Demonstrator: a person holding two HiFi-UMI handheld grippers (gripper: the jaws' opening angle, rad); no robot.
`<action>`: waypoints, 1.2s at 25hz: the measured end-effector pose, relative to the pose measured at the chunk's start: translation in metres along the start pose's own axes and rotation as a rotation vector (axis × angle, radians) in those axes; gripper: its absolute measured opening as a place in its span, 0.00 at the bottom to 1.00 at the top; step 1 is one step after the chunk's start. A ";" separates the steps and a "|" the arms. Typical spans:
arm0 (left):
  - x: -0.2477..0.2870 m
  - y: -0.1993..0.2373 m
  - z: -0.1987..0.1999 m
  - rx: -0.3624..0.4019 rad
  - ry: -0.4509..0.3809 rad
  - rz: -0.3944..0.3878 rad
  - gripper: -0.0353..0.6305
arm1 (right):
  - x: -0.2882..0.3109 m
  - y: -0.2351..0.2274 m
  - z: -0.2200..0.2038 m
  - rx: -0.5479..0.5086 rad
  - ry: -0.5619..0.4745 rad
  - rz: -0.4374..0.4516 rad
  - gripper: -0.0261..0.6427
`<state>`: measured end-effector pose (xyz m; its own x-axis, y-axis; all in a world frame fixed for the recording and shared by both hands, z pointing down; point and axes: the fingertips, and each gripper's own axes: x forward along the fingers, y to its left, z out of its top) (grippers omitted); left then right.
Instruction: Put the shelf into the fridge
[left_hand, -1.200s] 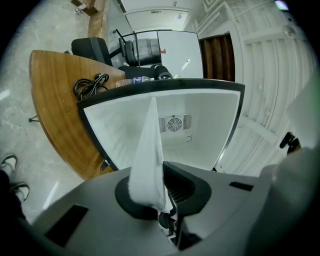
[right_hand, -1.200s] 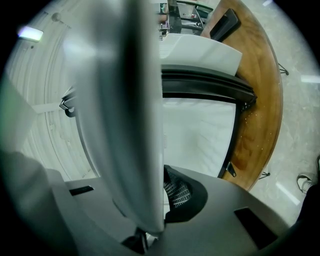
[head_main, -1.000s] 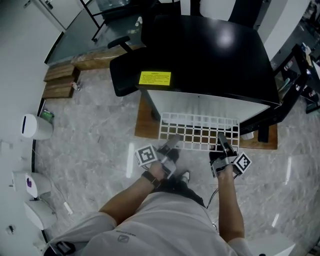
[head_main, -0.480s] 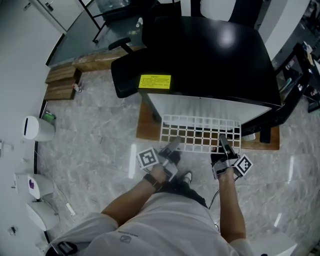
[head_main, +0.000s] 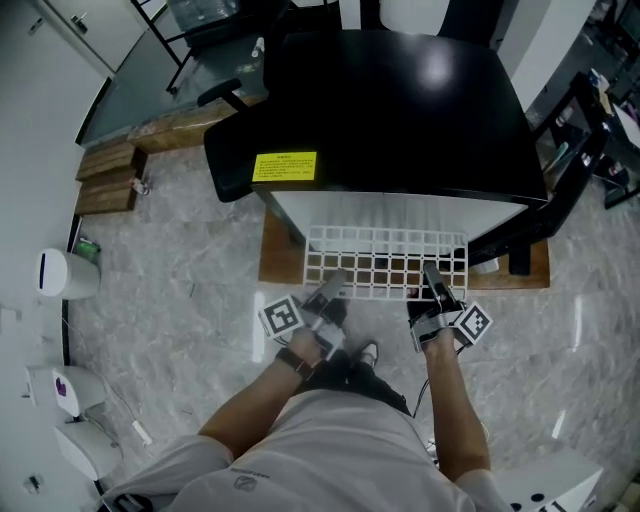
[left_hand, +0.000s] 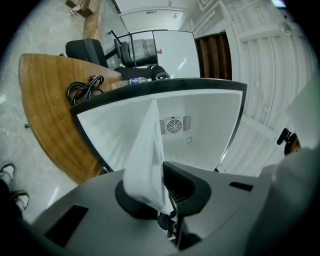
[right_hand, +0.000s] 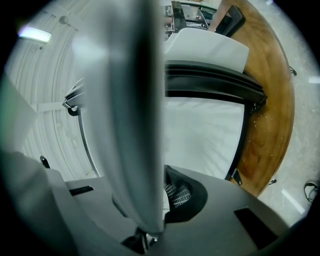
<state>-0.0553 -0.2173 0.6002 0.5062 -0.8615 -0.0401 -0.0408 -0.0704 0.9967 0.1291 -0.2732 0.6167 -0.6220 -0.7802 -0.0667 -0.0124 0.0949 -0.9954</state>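
The white wire shelf (head_main: 385, 262) hangs level at the open front of the fridge (head_main: 390, 110), its far edge under the black top and its near edge toward the person. The left tongs (head_main: 333, 287) pinch the near edge toward its left end, and the right tongs (head_main: 434, 277) pinch it toward its right end; each gripper view shows the jaws closed on the shelf's edge. The left gripper view looks into the white interior with a round fan grille (left_hand: 173, 125). The fridge carries a yellow label (head_main: 284, 166) and stands on a wooden board (head_main: 275, 262) on the marble floor (head_main: 170, 260).
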 end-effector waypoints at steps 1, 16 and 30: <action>-0.001 0.000 0.001 -0.010 -0.007 -0.002 0.09 | 0.002 -0.001 -0.001 0.005 0.004 -0.003 0.11; 0.022 0.005 0.021 0.002 -0.040 0.021 0.09 | 0.028 0.001 0.018 -0.010 -0.025 -0.037 0.11; 0.061 0.010 0.059 0.015 -0.089 0.024 0.09 | 0.072 -0.005 0.046 -0.038 -0.114 -0.062 0.11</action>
<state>-0.0756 -0.2998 0.6039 0.4268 -0.9041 -0.0228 -0.0655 -0.0560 0.9963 0.1202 -0.3579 0.6134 -0.5259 -0.8504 -0.0143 -0.0794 0.0658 -0.9947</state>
